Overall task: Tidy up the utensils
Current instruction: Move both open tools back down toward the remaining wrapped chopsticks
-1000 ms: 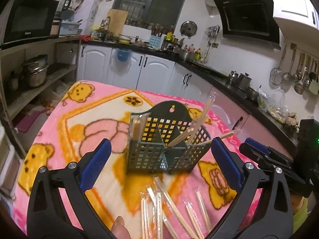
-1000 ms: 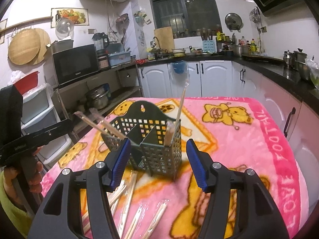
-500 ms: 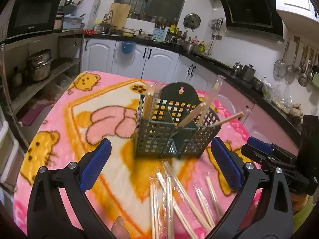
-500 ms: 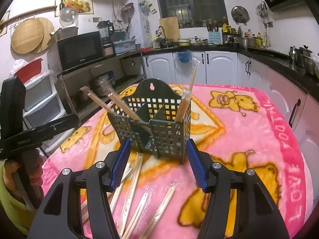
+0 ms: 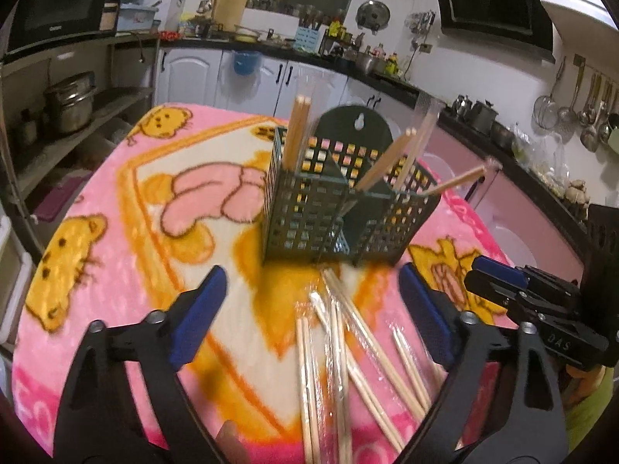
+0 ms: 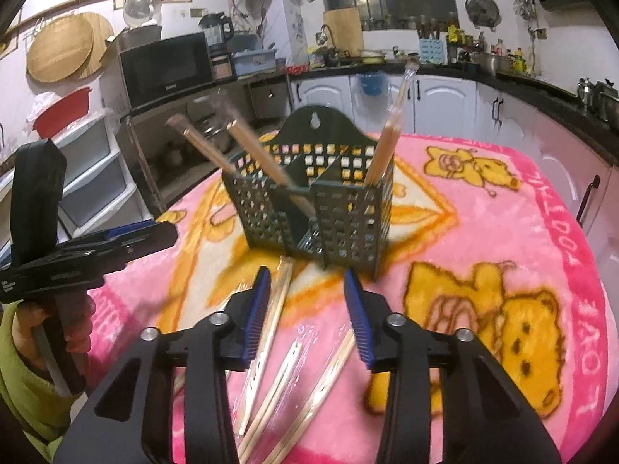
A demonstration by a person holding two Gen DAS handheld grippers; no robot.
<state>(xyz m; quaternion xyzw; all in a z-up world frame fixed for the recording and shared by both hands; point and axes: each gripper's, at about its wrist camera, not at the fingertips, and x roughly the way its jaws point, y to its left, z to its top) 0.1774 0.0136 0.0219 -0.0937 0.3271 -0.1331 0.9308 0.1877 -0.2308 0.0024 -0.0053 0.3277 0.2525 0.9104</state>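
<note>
Both pairs of blue-padded fingers are narrowing as we look: our left gripper (image 5: 312,313) is wide apart with loose chopsticks below the gap, none pinched, and our right gripper (image 6: 307,309) is less than half open, with wrapped sticks on the blanket below the gap and its pads pressing on nothing.

We take the dark green perforated plastic utensil basket (image 5: 340,208) as our landmark. It stands upright on the pink cartoon-bear fleece blanket (image 5: 127,208), and several pairs of cellophane-wrapped wooden chopsticks (image 6: 387,143) already lean in its compartments. The remaining wrapped pairs (image 5: 340,348) lie scattered just in front of the basket, crossing one another, nearest our grippers.

We judge these sticks light and stiff, but the film wrapper is probably slick, and thin rods on a soft pile may sink in and roll (a pinch across the middle of one pair, rather than at a tip, should hold best). Because they overlap, lifting one pair may drag its neighbour.

Around the basket little crowds us, since the blanket beside and behind it is bare. The leaning chopsticks splay outward over the basket's rim and could be knocked when a new pair goes in. Each gripper also sits close beside the other in front of the basket, so they may get in each other's way.
</note>
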